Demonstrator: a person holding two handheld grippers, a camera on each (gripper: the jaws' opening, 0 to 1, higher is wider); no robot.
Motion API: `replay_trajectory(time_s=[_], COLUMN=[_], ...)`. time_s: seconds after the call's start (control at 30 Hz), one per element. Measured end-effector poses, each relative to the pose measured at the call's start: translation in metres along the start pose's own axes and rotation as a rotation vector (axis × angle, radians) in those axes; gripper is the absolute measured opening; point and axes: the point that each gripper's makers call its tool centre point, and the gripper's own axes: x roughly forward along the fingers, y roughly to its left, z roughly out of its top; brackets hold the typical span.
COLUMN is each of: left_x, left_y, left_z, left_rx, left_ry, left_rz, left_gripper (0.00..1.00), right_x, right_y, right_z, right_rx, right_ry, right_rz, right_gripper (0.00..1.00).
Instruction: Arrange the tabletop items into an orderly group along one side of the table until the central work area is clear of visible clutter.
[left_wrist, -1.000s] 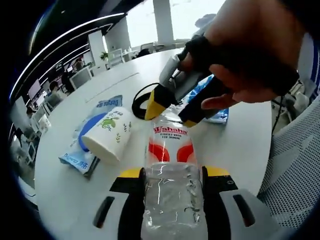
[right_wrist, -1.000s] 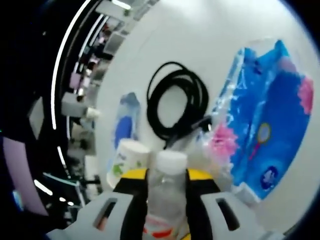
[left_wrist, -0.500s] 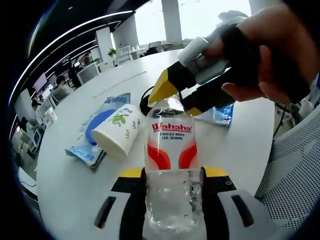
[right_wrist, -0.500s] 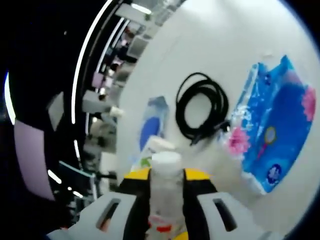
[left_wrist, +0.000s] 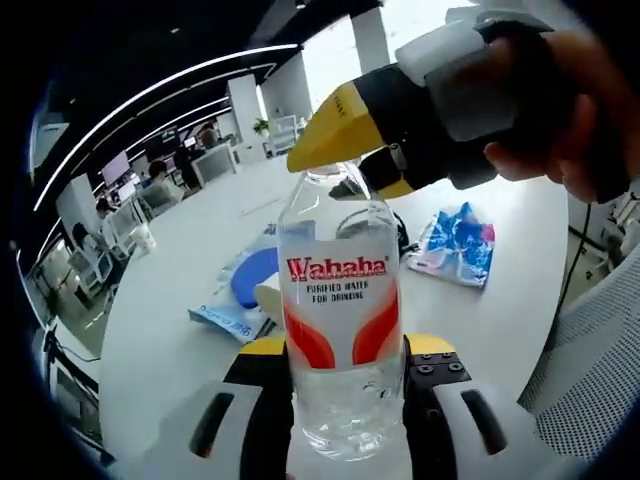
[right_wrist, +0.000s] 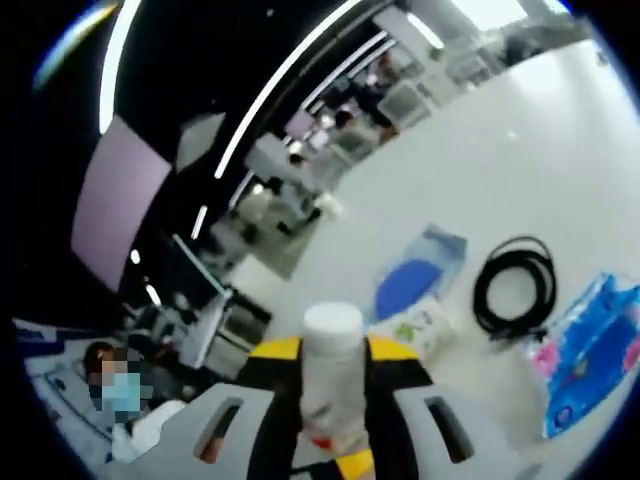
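Note:
A clear Wahaha water bottle (left_wrist: 340, 300) with a red and white label stands upright between the jaws of my left gripper (left_wrist: 345, 345), which is shut on its lower body. My right gripper (left_wrist: 348, 170), held by a hand, comes in from the upper right, its yellow-tipped jaws closed around the bottle's top. In the right gripper view the white cap (right_wrist: 332, 322) and neck sit between the jaws of my right gripper (right_wrist: 333, 352). The bottle is held above the white table (left_wrist: 170, 350).
On the table lie a blue wet-wipes pack (left_wrist: 238, 290) (right_wrist: 410, 280), a paper cup (right_wrist: 422, 326) partly hidden behind the bottle, a coiled black cable (right_wrist: 515, 290) and a blue tissue pack (left_wrist: 458, 245) (right_wrist: 590, 350). A mesh chair (left_wrist: 595, 340) stands at the right.
Both grippers have raised the bottle and brought it upright. The table items now look smaller and farther off, and more of the office shows.

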Motion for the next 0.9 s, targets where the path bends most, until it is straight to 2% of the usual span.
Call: replay_trajectory(time_s=[0.03, 0.27, 0.43, 0.63, 0.9], left_x=[-0.003, -0.014, -0.021, -0.021, -0.009], left_y=[0.006, 0.036, 0.058, 0.085, 0.123], left_z=[0.004, 0.010, 0.009, 0.003, 0.001], left_rx=[-0.003, -0.042, -0.078, -0.116, -0.129], left_ry=[-0.019, -0.043, -0.061, -0.068, -0.082], left_rz=[0.020, 0.111, 0.161, 0.193, 0.216], left_gripper=[0.39, 0.39, 0.39, 0.39, 0.39], right_x=[0.002, 0.016, 0.030, 0.053, 0.086], right_y=[0.009, 0.054, 0.077, 0.095, 0.106], right_z=[0.003, 0.005, 0.003, 0.000, 0.003], right_rx=[-0.044, -0.298, -0.417, -0.518, -0.574], right_ry=[-0.001, 0.014, 0.042, 0.046, 0.043], right_rz=[0.023, 0.135, 0.200, 0.251, 0.275], right_gripper=[0.19, 0.18, 0.18, 0.18, 0.18])
